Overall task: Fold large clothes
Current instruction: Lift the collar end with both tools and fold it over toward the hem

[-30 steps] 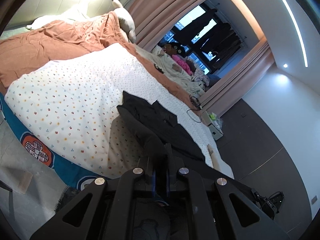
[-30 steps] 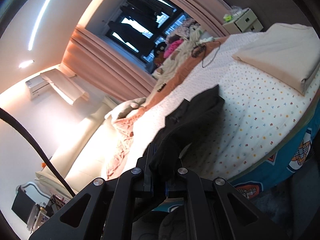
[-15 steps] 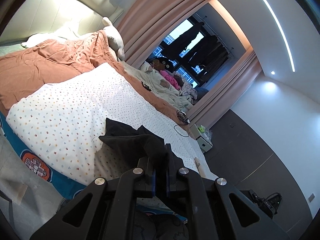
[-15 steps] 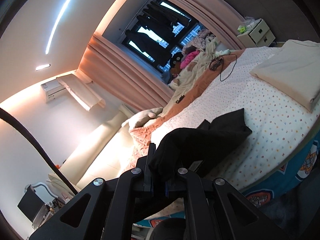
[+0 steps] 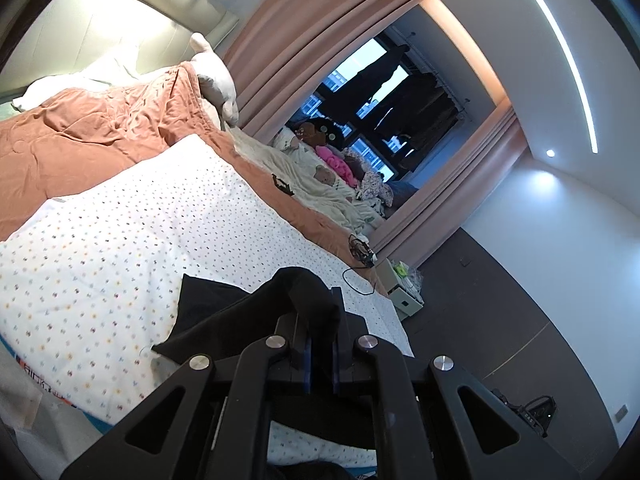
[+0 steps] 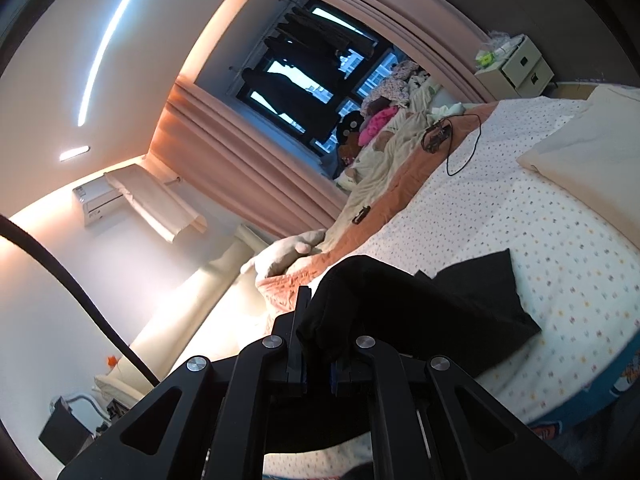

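Observation:
A black garment (image 5: pixel 224 320) hangs from both grippers over the spotted white sheet (image 5: pixel 120 240) of the bed. My left gripper (image 5: pixel 319 312) is shut on one bunched edge of it, lifted above the bed's near edge. In the right wrist view the same black garment (image 6: pixel 440 312) drapes from my right gripper (image 6: pixel 316 320), which is shut on another bunched edge; its far corner lies on the sheet (image 6: pixel 540 240).
An orange-brown quilt (image 5: pixel 92 136) and pillows cover the head of the bed. A folded cream cloth (image 6: pixel 592 148) lies on the sheet at the right. A black cable (image 6: pixel 460 152), a bedside cabinet (image 5: pixel 404 300) and a clothes pile (image 5: pixel 340 168) by the window lie beyond.
Both grippers have risen and pulled back with the black garment, which has lifted off the sheet and bunched up; less of it lies flat on the bed.

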### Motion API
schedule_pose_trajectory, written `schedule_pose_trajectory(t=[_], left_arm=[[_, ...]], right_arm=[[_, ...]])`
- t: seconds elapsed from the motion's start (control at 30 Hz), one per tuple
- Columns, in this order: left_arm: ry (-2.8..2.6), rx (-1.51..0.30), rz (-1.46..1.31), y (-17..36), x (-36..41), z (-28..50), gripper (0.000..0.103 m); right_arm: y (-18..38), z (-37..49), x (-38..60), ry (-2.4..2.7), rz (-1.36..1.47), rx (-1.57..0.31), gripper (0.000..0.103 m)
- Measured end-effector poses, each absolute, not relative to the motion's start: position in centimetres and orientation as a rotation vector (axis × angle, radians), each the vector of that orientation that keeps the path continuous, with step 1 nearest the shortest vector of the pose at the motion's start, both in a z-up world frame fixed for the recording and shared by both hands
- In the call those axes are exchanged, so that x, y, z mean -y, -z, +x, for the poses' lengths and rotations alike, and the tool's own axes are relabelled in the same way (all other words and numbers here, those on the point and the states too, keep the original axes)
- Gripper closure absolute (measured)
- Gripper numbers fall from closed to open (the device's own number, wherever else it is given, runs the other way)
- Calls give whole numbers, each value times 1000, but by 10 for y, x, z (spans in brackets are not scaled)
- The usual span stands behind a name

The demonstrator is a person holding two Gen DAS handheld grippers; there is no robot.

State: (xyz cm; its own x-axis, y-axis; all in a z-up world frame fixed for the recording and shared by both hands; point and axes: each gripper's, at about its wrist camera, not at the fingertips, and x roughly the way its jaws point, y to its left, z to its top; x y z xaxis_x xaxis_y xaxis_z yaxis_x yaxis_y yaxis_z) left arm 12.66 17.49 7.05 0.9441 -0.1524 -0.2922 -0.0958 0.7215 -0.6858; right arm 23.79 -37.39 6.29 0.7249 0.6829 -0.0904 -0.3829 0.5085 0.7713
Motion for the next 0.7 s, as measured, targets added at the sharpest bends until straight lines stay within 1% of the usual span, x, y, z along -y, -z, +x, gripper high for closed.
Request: schedule_pose_trajectory(t=[0.1, 0.23, 0.7], left_arm=[[34, -356, -751, -85, -180, 165, 94], [27, -381, -747, -82, -184, 202, 94], [-34, -507, -793, -19, -217, 314, 94]], right_arm=[[-65, 262, 369, -658, 825, -408, 99], [-62, 302, 358, -632, 842, -434, 99], [-37, 413, 317, -600, 896, -517, 99]])
